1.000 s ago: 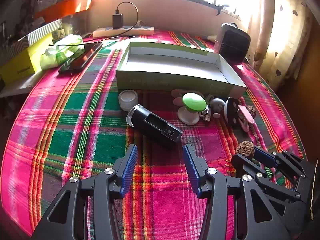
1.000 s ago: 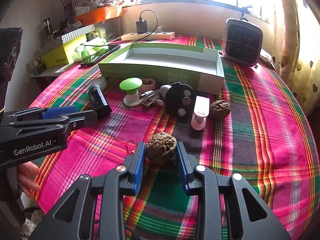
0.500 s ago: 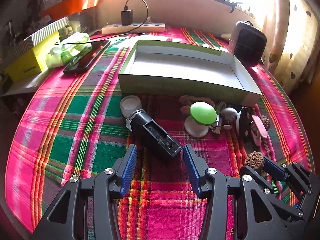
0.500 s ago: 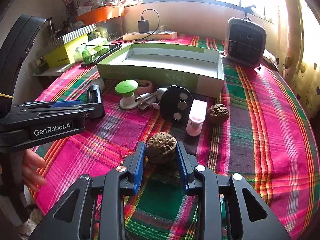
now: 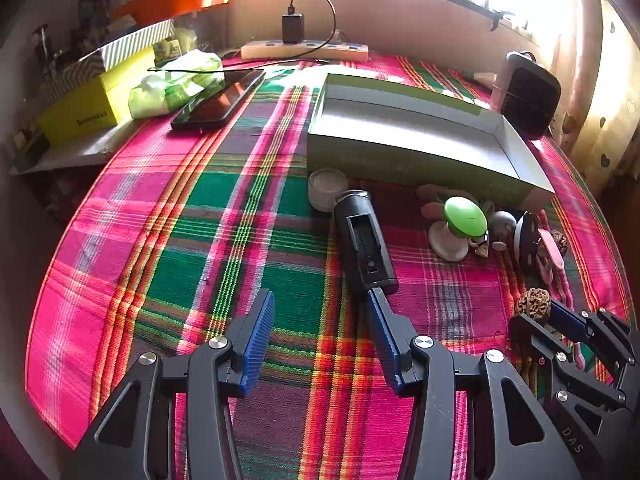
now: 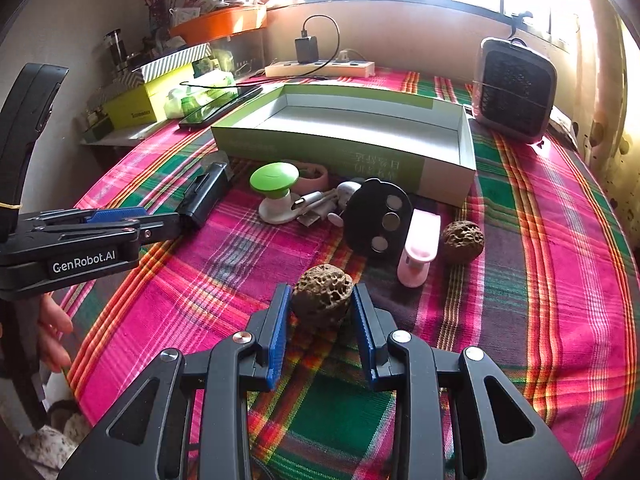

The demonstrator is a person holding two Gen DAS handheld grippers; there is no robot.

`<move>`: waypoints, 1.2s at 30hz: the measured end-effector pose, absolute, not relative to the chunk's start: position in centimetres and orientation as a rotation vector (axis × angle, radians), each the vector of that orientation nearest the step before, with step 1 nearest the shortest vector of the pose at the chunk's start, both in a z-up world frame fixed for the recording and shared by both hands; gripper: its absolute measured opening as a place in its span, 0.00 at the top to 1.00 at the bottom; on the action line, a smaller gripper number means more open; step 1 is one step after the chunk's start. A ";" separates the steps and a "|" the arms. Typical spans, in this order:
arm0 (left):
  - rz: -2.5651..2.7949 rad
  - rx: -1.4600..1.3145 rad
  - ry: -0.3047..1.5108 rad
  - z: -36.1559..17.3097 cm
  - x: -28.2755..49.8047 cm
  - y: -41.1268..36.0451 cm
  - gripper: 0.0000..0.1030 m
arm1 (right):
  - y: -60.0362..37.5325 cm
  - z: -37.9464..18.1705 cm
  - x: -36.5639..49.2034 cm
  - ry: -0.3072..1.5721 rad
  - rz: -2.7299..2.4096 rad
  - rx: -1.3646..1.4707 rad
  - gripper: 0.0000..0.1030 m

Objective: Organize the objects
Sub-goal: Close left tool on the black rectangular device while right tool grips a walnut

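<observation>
On the woven plaid tablecloth [image 6: 540, 240], the right gripper [image 6: 322, 320] is pinching a pitted, wrinkled walnut [image 6: 322, 300]; the left gripper [image 5: 320, 320] is hovering wide open, its right finger nudging a black boxy device [image 5: 364, 240].

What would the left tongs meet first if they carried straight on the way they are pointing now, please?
Most likely the black device: one pad of the open left tongs already sits at its near end. The other pad has only tablecloth ahead. Depth is hard to judge.
</observation>
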State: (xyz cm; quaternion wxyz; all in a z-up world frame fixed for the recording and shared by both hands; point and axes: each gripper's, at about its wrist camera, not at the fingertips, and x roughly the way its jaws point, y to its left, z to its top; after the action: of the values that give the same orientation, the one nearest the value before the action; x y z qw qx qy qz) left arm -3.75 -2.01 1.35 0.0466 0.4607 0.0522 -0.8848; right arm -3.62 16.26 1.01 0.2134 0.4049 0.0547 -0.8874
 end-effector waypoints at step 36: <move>-2.845 1.462 0.014 0.6 -7.9 -2.0 0.57 | 14.8 1.1 -4.5 0.161 -2.572 1.202 0.69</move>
State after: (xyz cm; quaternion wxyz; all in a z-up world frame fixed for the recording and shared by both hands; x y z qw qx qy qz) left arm -7.86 -1.97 0.62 -0.0284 0.4568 0.0045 -0.8891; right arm -4.50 14.84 1.12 0.1485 0.4181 0.0560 -0.8944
